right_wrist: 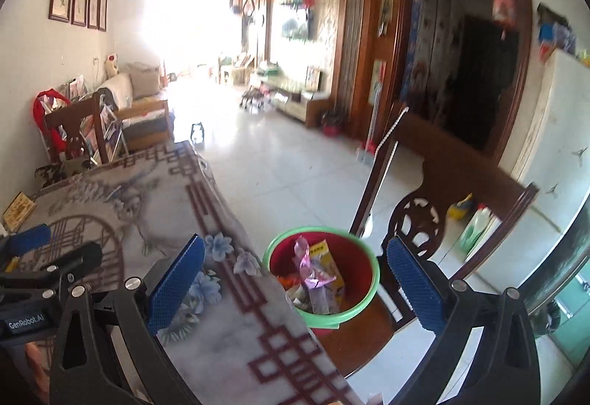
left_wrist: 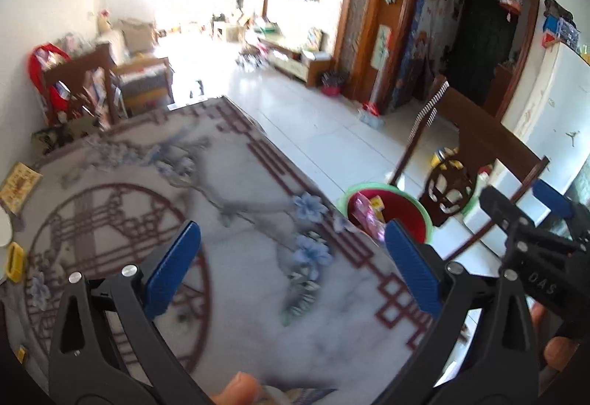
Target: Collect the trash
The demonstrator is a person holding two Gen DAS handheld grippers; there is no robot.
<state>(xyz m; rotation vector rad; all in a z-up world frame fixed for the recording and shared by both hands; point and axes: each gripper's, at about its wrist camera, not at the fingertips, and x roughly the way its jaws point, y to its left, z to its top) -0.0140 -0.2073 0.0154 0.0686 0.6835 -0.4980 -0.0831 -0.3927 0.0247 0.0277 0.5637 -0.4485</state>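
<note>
Our left gripper (left_wrist: 291,268) and right gripper (right_wrist: 295,288) both hang with jaws spread, empty, over the patterned cloth-covered counter (right_wrist: 221,324). The red, green-rimmed plastic bin (right_wrist: 359,270) holding wrappers (pink one uppermost) sits just past the counter's edge, nearer our right jaws.

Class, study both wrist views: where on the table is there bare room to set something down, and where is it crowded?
The middle of the patterned tablecloth, from the circle motif to the maroon border beside the red bin, lies bare. Small items crowd the far left edge: a yellow box and a yellow object. The bin already holds wrappers.
</note>
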